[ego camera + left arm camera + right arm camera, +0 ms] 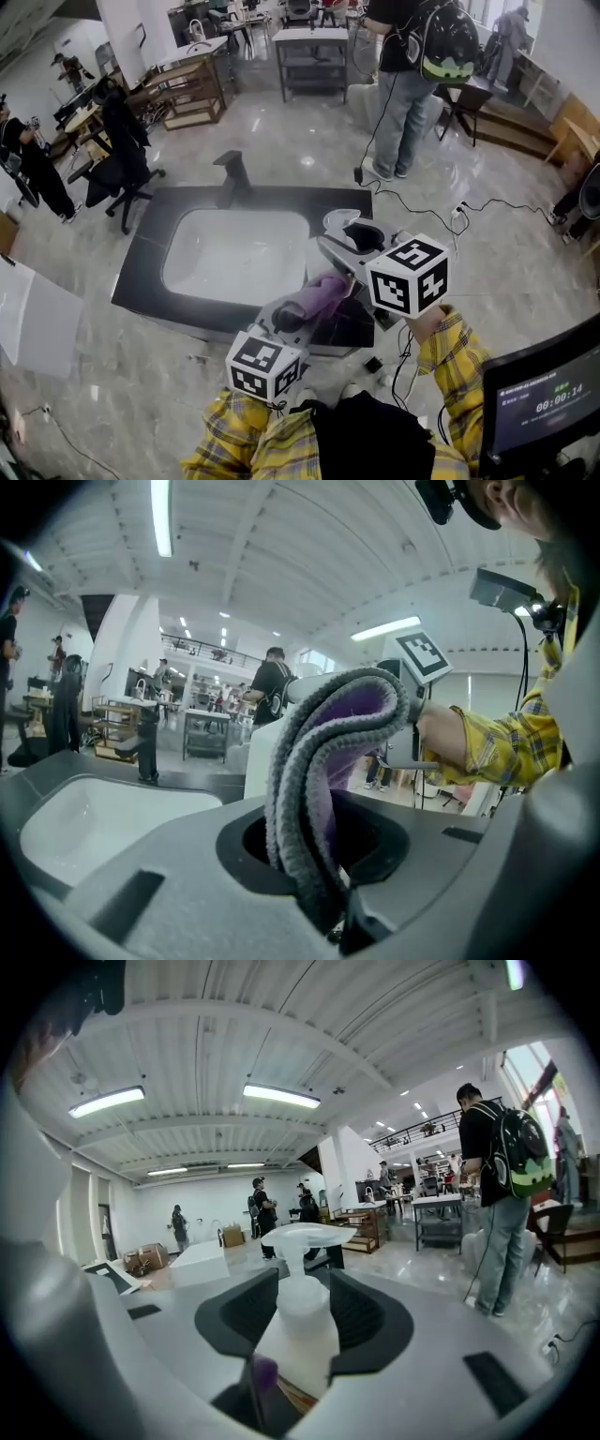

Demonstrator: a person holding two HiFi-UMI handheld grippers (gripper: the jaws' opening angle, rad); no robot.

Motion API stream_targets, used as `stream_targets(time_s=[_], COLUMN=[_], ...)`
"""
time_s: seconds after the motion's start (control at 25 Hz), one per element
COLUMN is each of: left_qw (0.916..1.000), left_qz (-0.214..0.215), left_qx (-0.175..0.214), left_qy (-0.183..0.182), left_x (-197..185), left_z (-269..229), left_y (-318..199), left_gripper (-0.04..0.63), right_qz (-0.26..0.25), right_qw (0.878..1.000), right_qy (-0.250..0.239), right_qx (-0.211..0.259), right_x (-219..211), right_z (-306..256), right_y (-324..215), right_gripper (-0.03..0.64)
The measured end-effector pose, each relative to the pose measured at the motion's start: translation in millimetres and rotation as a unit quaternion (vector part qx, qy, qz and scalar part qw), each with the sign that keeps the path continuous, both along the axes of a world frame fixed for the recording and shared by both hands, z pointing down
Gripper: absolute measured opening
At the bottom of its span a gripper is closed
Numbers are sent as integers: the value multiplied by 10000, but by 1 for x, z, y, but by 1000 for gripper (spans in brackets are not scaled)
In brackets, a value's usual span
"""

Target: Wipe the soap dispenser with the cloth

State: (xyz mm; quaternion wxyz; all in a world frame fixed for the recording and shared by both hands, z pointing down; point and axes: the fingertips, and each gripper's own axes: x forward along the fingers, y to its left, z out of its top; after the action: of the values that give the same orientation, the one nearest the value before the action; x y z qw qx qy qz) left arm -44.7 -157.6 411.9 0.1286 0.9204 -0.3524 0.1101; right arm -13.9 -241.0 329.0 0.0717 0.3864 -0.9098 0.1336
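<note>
Soap dispenser (298,1335), at five o'clock of the sink (234,258), is clamped in the right tongs (302,1312). Left tongs (314,855) grip the cloth (337,733) beside it. Wiping seems in hand; next, rub the cloth down its body.

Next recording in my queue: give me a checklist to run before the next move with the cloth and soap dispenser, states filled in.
1. Left claw clamped on the cloth: ok, the folded cloth sticks out ahead.
2. Right claw gripping the soap dispenser: ok, jaws on the bottle, pump head free.
3. Contact of cloth and soap dispenser: cannot tell; the head view shows them close together.
4. Work at the sink counter's front edge: ok.
5. Bystanders clear: ok, the person with backpack stands beyond the counter.
</note>
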Motion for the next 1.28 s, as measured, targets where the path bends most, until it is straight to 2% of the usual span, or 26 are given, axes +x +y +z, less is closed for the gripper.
stream_targets(time_s=[0.2,0.52,0.84,1.16,1.28], left_qw=[9977,9927,9941,9967,9955], left_qz=[125,362,436,524,562], left_qx=[297,490,220,-282,-396], left_qy=[-593,-1037,-970,-556,-646], left_x=[1,11,22,26,29], left_z=[-1,-2,11,32,46], left_y=[-4,-14,-16,-20,-19], left_gripper=[72,72,72,72,72], right_qz=[14,-388,-671,-971,-1023], right_qw=[10000,9992,9977,9948,9941], right_qy=[18,10,-69,-221,-272], right_qx=[-36,-133,-45,200,251], right_x=[1,-2,-3,-2,-1], right_z=[-1,-2,-1,-3,-2], right_y=[1,-2,2,4,6], right_gripper=[158,158,158,158,156])
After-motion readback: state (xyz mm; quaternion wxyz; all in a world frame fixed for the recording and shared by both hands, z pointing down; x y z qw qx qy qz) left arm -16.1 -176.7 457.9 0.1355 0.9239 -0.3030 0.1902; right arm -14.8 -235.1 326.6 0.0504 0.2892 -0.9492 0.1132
